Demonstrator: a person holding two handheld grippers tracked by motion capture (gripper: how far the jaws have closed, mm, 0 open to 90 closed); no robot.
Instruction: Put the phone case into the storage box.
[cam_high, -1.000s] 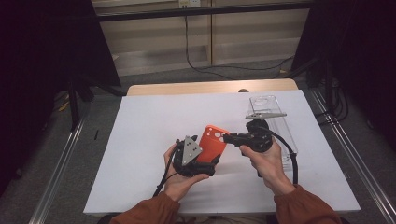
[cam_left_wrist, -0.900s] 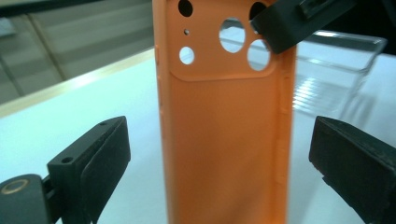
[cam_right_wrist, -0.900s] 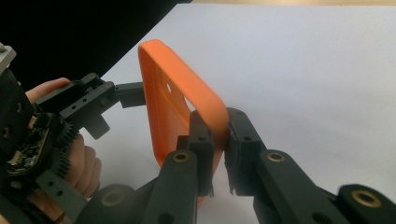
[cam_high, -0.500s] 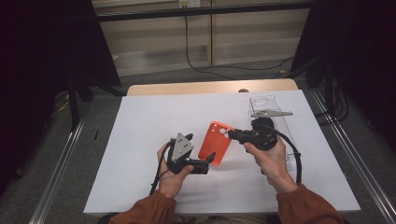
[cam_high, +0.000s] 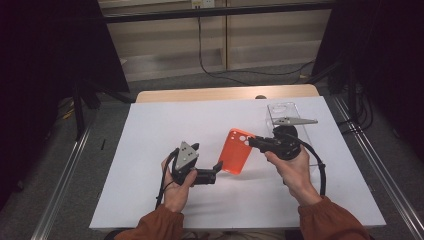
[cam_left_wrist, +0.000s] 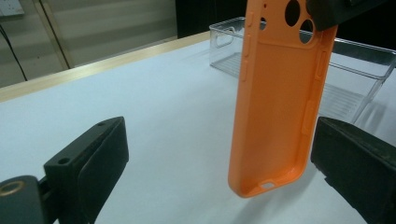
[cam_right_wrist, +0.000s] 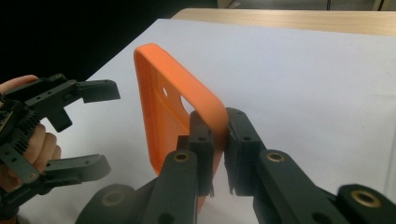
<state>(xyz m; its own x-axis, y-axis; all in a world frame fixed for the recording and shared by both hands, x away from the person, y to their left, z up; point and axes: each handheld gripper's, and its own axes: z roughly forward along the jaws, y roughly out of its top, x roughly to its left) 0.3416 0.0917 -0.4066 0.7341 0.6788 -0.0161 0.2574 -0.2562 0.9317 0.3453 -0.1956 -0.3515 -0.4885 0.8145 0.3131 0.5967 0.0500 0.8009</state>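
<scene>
Right gripper view is showing the right tongs (cam_right_wrist: 215, 140) nearest the lens, pinching the top rim of the orange phone case (cam_right_wrist: 170, 121) next to its camera cutouts, the jaws closed down onto the thin wall so the case is hanging upright with its hollow side turned toward the other hand. That edge grip is probably leaving the long sides free for a second hold. Just beyond it, the left tongs (cam_right_wrist: 91, 128) are standing wide open, one jaw above and one below, gripping nothing (a hand is wrapping the body behind them). In the left gripper view the same case (cam_left_wrist: 280, 98) is hanging between those two spread jaws, closer to the far one and touching neither as far as I can tell, its lower end appearing to float just above the white surface (cam_left_wrist: 154, 107). In the high view the case (cam_high: 237, 151) is sitting mid-surface between the left tongs (cam_high: 217, 168) and the right tongs (cam_high: 252, 141), both forearms coming in from the near edge. Farther back, past the right hand, a clear plastic tray (cam_high: 281, 111) is resting on the surface (cam_high: 165, 125) near its far right corner, likely the place the case is meant for, though that is a judgement.
</scene>
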